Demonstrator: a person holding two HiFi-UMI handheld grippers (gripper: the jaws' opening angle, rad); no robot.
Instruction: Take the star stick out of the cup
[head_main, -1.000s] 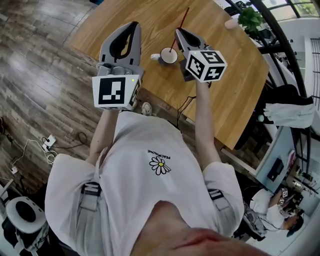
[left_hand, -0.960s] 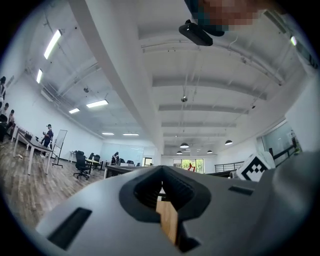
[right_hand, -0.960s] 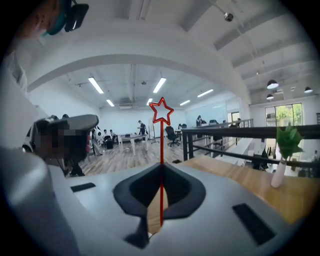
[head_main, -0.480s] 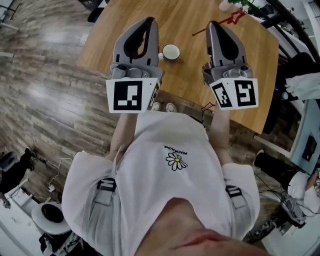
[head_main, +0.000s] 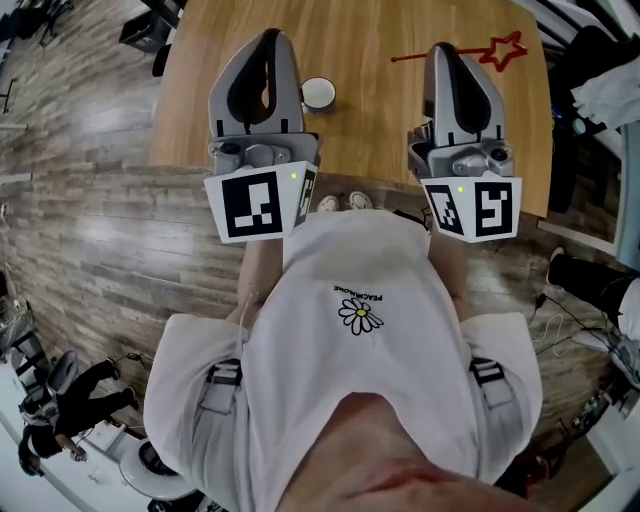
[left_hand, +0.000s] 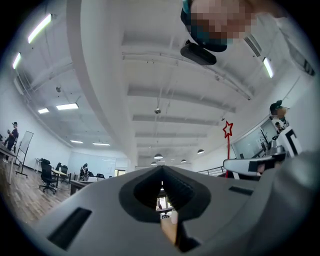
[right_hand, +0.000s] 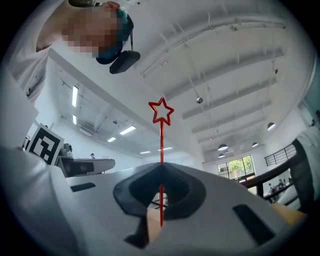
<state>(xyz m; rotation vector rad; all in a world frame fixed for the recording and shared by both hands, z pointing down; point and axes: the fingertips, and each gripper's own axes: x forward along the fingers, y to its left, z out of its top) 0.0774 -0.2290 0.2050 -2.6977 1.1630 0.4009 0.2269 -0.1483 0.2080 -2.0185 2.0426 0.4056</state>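
The red star stick (head_main: 470, 52) is out of the cup and lies level above the wooden table (head_main: 380, 130), its star (head_main: 505, 48) pointing right. My right gripper (head_main: 447, 50) is shut on its thin stem. In the right gripper view the stem rises from between the jaws to the star (right_hand: 161, 111). The white cup (head_main: 318, 93) stands on the table between the two grippers, close to my left gripper (head_main: 268, 35). That gripper is raised, its jaws together with nothing between them. From the left gripper view the star (left_hand: 228, 129) shows at the right.
The table's near edge (head_main: 350, 180) runs just in front of the person's shoes (head_main: 340, 203). Wood floor (head_main: 100, 230) lies to the left. Dark bags and white cloth (head_main: 600, 90) sit past the table's right end.
The right gripper has pulled the star stick up out of the cup and carried it to the right. Both grippers have risen, and the cup stays on the table.
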